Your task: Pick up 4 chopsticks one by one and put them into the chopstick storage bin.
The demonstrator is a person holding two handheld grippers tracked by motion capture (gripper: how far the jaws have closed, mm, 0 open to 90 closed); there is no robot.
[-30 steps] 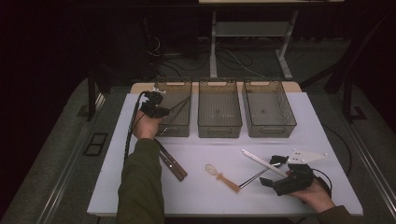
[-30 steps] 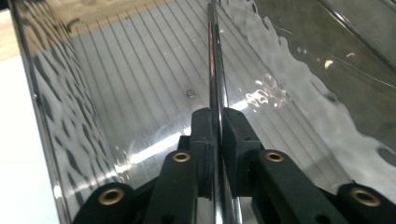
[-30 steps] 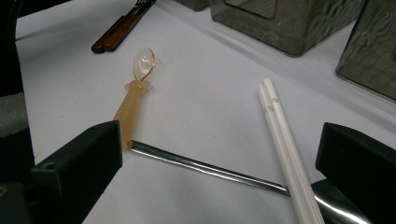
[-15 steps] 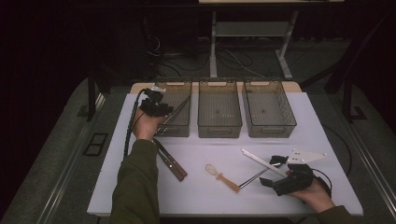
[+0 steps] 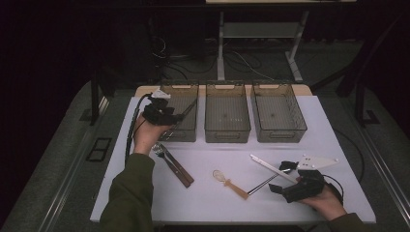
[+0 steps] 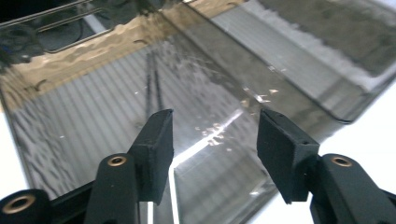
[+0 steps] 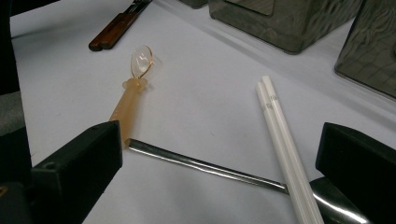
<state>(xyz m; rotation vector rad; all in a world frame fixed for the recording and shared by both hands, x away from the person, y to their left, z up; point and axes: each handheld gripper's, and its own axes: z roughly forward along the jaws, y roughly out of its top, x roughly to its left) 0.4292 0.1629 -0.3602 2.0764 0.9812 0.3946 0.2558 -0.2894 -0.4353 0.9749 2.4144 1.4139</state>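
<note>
Left claw (image 5: 180, 116) is over the near-left corner of the left bin (image 5: 181, 126), the leftmost of three smoky clear bins in a row at the far side of the table (image 5: 203, 203). Its jaws stand apart and have just been opening; nothing sits between them. In the left gripper view the pads (image 6: 159, 140) hang above the ribbed bin floor (image 6: 93, 121). A thin dark pair of chopsticks (image 6: 153, 79) lies on that floor, ahead of the pads and well clear of them. In the high view the same dark sticks (image 5: 189, 107) lean against the bin's right wall.

Right claw (image 5: 281, 177) rests at the near-right of the table, jaws wide apart, gripping nothing. In the right gripper view the white chopsticks (image 7: 285, 140) run between its jaws, closer to the right one, lying across a metal utensil handle (image 7: 205, 166). The amber spoon (image 7: 133, 86) lies ahead of the left jaw, bowl pointing away. Whether the pads touch any of these, I can't tell.

Middle bin (image 5: 227, 112) and right bin (image 5: 277, 112) stand just beside each other. A fork with wooden handle (image 5: 173, 164) lies on the table just near the left hand (image 5: 147, 137).

Small grey marks show near the tips of the white chopsticks, too small to read. No other legible labels or brands.
</note>
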